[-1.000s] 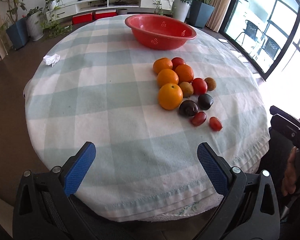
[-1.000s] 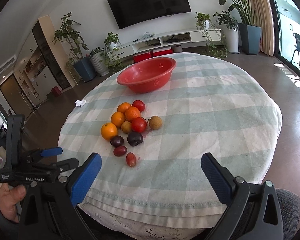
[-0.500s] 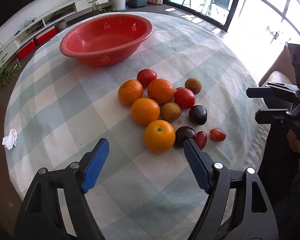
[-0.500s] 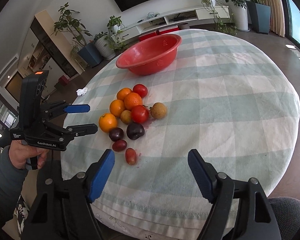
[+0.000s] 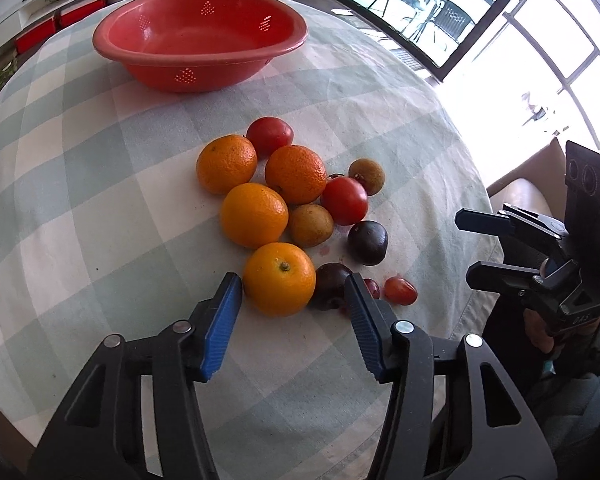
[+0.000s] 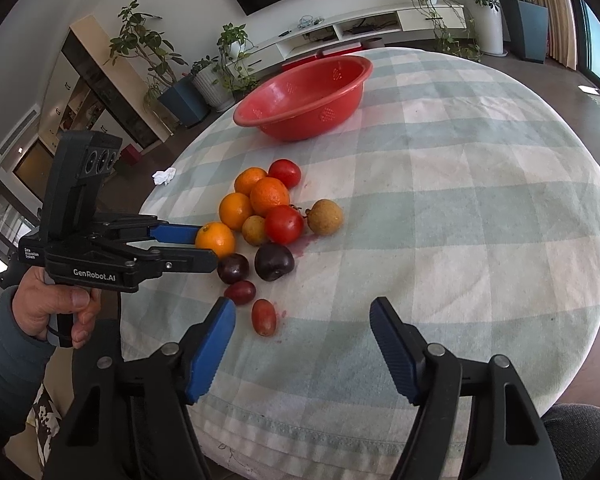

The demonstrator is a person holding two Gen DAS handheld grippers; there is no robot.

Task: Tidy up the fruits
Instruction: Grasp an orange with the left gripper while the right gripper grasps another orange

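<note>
Printed "GenRobot.AI" is read on the left gripper (image 6: 204, 246), spread around the nearest orange (image 5: 279, 279) at frame centre. The right gripper (image 6: 302, 344) is held released. The red bowl (image 5: 198, 36) is seen upper centre.

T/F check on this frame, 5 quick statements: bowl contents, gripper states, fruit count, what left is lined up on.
1. The red bowl holds fruit. False: it is empty; all the fruit lies on the cloth.
2. The left gripper is open around the nearest orange. True.
3. The right gripper is shut on a grape. False: it is open and holds nothing; the grape lies on the cloth just beyond its fingers.
4. Four oranges are on the cloth. True.
5. The two tomatoes touch each other. False: the far tomato and the near tomato are apart, with an orange between.
</note>
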